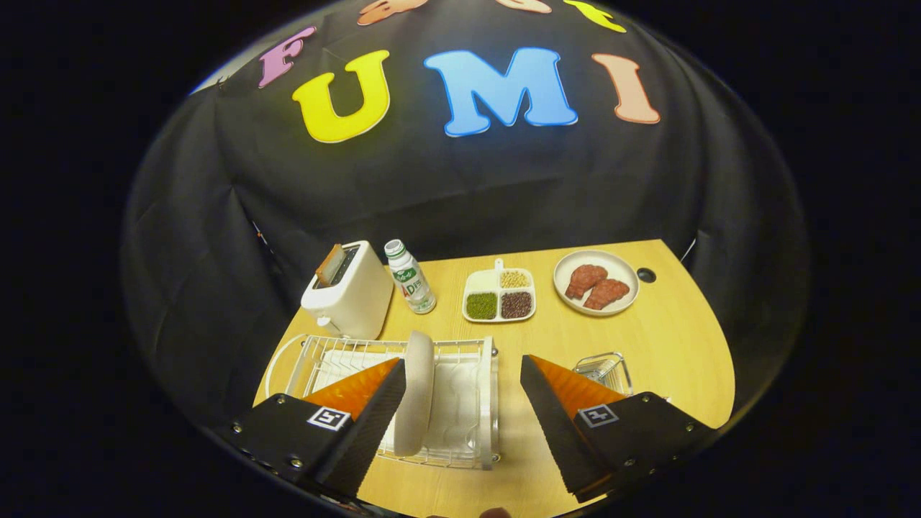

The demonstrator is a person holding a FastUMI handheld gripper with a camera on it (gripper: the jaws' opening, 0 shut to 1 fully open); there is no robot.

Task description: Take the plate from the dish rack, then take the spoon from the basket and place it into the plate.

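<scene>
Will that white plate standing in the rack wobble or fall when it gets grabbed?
The plate stands on edge in the dish rack, so it may tip or roll once lifted. It looks stiff, smooth, perhaps slippery. The open gripper has one finger beside it.

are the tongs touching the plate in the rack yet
Cannot tell. In the gripper view the open tongs straddle the upright plate in the rack; one finger overlaps its edge, the other stands clear, but depth is unclear.
</scene>
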